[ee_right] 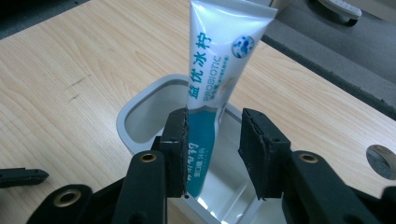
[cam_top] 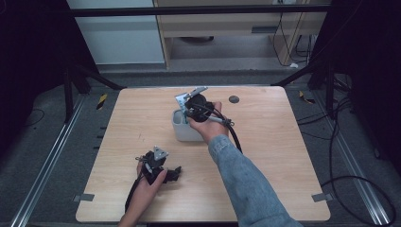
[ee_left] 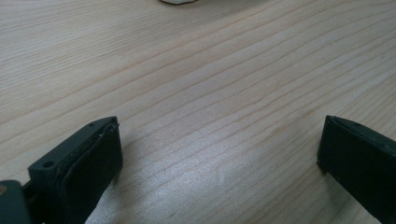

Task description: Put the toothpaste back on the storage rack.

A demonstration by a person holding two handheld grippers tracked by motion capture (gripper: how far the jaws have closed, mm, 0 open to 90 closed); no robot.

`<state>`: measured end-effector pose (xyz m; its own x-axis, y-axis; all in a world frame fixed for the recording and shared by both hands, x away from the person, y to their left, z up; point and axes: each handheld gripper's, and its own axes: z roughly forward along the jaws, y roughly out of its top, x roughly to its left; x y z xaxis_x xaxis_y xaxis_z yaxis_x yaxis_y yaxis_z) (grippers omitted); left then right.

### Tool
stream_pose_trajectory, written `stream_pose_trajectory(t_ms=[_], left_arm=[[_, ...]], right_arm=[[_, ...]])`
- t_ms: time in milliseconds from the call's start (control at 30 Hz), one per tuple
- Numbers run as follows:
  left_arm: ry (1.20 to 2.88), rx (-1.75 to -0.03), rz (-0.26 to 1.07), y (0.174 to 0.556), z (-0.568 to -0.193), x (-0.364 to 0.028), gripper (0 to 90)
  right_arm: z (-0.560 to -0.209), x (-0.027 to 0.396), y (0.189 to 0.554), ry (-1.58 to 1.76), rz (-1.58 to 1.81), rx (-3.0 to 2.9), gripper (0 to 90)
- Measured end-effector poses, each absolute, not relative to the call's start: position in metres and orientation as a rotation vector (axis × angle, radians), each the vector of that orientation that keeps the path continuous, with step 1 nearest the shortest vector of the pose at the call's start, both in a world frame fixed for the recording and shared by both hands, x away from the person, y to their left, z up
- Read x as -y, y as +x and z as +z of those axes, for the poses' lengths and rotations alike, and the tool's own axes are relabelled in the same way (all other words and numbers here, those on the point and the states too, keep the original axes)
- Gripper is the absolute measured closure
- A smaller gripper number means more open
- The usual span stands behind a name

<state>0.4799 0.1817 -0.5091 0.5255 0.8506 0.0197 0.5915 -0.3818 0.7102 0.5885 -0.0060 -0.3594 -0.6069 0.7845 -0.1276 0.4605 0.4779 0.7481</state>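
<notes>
We see a pale wooden desk (cam_top: 265, 156) carrying everything, and near its middle, toward the far edge, stands a white rounded tub (cam_top: 182, 130) with an open top. In the right gripper view the tub's (ee_right: 140, 116) rim and shiny inner walls show, and a white and teal tube (ee_right: 212, 79) stands in it. The tube's long axis runs close to upright, leaning a little, with its flat crimped end pointing up and away from the tub and its lower teal part down inside the tub; we cannot see its cap end. Our right gripper (cam_top: 193, 106) is held over the tub with the sleeved arm reaching across the desk. In its own view the right gripper (ee_right: 212, 156) has its jaws partly apart around the tube: the left pad lies against or just beside the tube's side, while the right pad stands clear of it with a gap, so the tube is between them but not pinched. Our left gripper (cam_top: 158, 168) rests on the near left part of the desk, well apart from the tub. In its own view the left gripper (ee_left: 219, 149) has its jaws spread wide with only bare wood between them. A small dark round disc (cam_top: 233, 99) sits on the desk beyond the tub.
</notes>
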Motion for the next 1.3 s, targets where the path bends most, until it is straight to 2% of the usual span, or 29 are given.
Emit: stream_pose_trajectory(t_ms=[300,400,600,867,1300], left_arm=[[2.108,-1.167,0.51,0.48,-0.509,-0.181,0.0],[2.109,-1.165,0.509,0.48,-0.509,-0.18,0.0],[2.113,-1.162,0.508,0.48,-0.509,-0.179,0.0],[2.114,-1.159,0.507,0.48,-0.509,-0.178,0.0],[2.115,-1.156,0.506,0.481,-0.509,-0.176,0.0]], right_arm=[[-0.351,0.016,0.584,1.023,0.95,-2.282,54.6],[-0.347,0.019,0.581,1.022,0.958,-2.278,46.6],[-0.344,0.025,0.579,1.023,0.979,-2.265,39.0],[-0.344,0.038,0.574,0.984,1.023,-2.274,23.0],[-0.35,0.061,0.566,1.006,1.033,-2.25,17.1]])
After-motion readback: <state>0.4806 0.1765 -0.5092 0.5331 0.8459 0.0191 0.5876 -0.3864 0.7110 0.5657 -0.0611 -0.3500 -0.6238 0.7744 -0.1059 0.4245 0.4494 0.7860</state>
